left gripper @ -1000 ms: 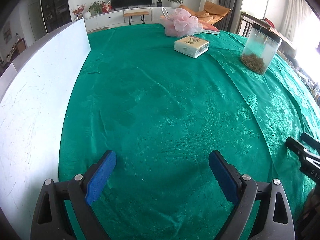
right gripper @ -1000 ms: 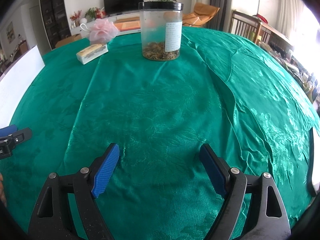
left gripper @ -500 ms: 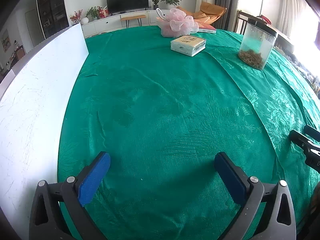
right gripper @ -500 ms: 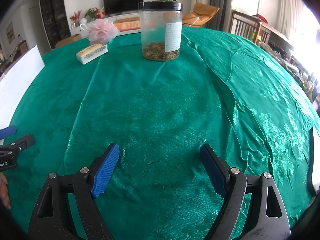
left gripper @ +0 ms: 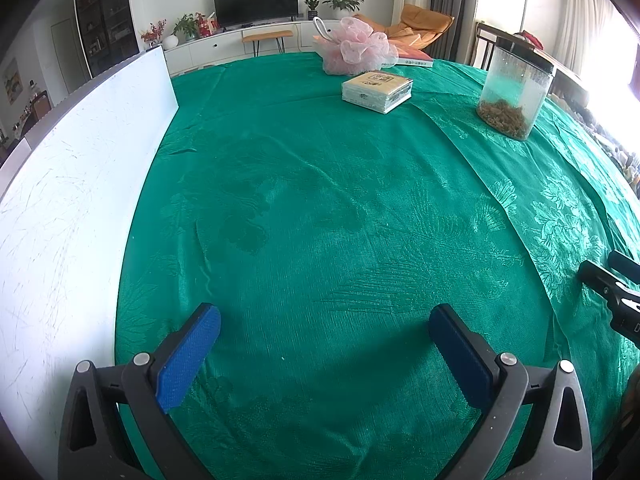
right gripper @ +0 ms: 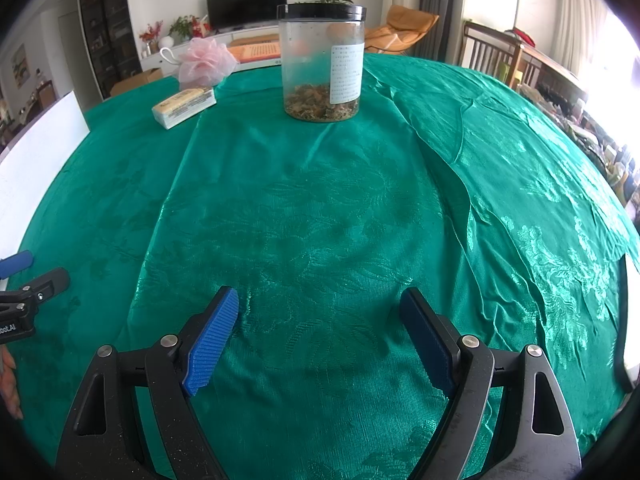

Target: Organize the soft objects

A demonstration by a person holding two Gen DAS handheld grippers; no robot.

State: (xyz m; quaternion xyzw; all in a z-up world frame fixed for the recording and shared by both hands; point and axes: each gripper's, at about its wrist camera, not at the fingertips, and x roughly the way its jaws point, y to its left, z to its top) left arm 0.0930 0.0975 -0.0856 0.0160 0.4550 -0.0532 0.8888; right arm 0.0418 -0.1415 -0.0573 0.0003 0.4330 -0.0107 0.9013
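Observation:
A pink mesh bath puff (left gripper: 357, 50) lies at the far side of the green-clothed table; it also shows in the right wrist view (right gripper: 206, 60). A flat pack of tissues (left gripper: 377, 86) lies just in front of it, seen too in the right wrist view (right gripper: 184, 105). My left gripper (left gripper: 325, 316) is open and empty, low over the near cloth. My right gripper (right gripper: 319, 300) is open and empty, also near the front, far from both soft things.
A clear jar with a black lid (right gripper: 322, 62) and dried bits inside stands mid-table, also in the left wrist view (left gripper: 514, 92). A white board (left gripper: 72, 184) runs along the table's left side. The green cloth (right gripper: 320, 208) has folds on the right. A book (left gripper: 412, 62) lies behind the puff.
My left gripper has pulled back and tilted up slightly, so the puff and tissues look farther and more of the room shows. The right gripper has barely moved.

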